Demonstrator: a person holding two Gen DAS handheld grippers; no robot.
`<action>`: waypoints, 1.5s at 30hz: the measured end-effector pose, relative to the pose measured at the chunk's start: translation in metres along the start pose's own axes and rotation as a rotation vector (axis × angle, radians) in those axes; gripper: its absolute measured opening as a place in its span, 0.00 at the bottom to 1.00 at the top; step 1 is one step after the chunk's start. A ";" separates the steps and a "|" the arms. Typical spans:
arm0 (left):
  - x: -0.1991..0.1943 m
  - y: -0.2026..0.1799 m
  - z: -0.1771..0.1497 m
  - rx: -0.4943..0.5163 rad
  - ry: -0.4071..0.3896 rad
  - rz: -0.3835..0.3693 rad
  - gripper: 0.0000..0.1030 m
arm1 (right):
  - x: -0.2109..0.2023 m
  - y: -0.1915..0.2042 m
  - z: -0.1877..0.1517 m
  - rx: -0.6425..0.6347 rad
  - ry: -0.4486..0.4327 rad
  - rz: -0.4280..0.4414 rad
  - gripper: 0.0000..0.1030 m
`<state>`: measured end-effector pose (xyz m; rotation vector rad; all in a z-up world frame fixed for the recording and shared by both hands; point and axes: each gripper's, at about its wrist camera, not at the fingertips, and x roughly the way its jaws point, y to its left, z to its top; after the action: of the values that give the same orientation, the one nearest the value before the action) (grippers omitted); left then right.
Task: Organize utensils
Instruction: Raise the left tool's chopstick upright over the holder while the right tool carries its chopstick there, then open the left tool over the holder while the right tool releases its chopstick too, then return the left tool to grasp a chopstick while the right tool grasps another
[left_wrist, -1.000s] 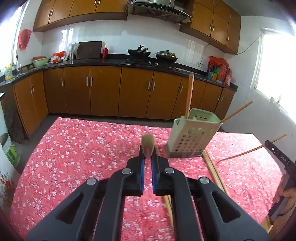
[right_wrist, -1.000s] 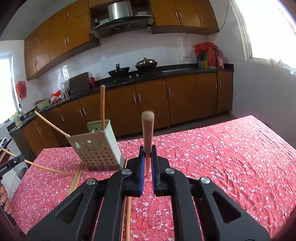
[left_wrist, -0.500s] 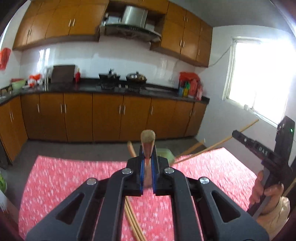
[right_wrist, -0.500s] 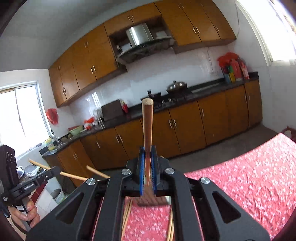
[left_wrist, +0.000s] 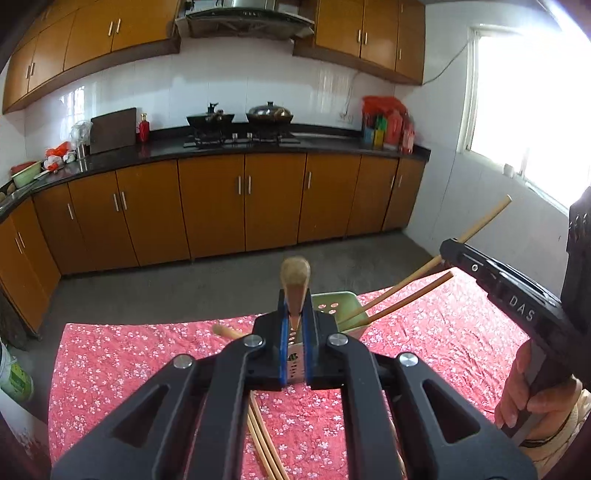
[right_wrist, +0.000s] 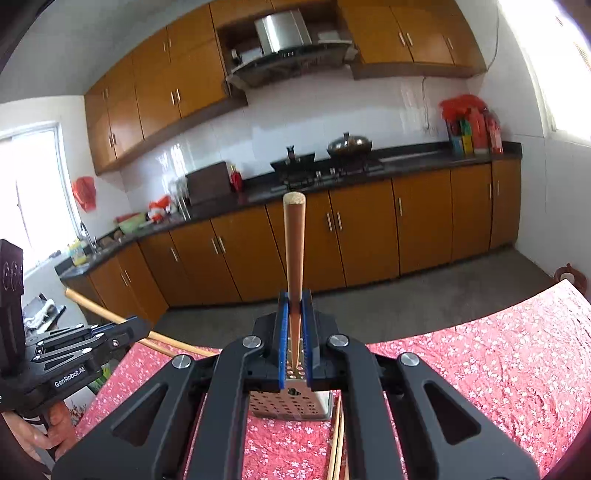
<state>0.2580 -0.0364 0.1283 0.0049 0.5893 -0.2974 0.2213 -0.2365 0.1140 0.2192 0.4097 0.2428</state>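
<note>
Change since half a second ago: both grippers have tilted a little downward, so more of the red flowered cloth and the holder shows under them; each still keeps its chopstick.
Left gripper (left_wrist: 294, 332): jaws nearly closed, pressed on a wooden chopstick (left_wrist: 294, 284) that points away from the camera, its round end above the blue pads.
Right gripper (right_wrist: 294, 332): jaws nearly closed on a second chopstick (right_wrist: 294, 254), which stands up long and straight between the pads.
Utensil holder (left_wrist: 341, 306): pale green, with holes, standing on the table (left_wrist: 110, 369) just behind the left jaws; in the right view it lies directly under the right jaws (right_wrist: 291, 404).
Chopsticks in holder (left_wrist: 402, 295): two lean out of it toward the right, up to the other gripper's body.
Loose chopsticks (left_wrist: 264, 446): some lie flat on the cloth below the left gripper; they also show beside the holder in the right view (right_wrist: 338, 443).
Hands: the right hand (left_wrist: 532, 398) holds a black handle at the edge; the left hand (right_wrist: 44, 432) does the same.
</note>
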 end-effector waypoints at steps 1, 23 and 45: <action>0.002 0.001 -0.001 -0.004 0.001 0.000 0.08 | 0.002 0.001 -0.002 0.002 0.012 -0.001 0.08; -0.051 0.074 -0.119 -0.146 -0.013 0.144 0.41 | -0.022 -0.079 -0.107 0.101 0.202 -0.206 0.33; 0.034 0.049 -0.233 -0.171 0.302 0.013 0.12 | 0.034 -0.072 -0.208 0.038 0.465 -0.243 0.07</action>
<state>0.1712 0.0217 -0.0879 -0.1132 0.9127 -0.2339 0.1786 -0.2624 -0.1029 0.1464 0.8965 0.0431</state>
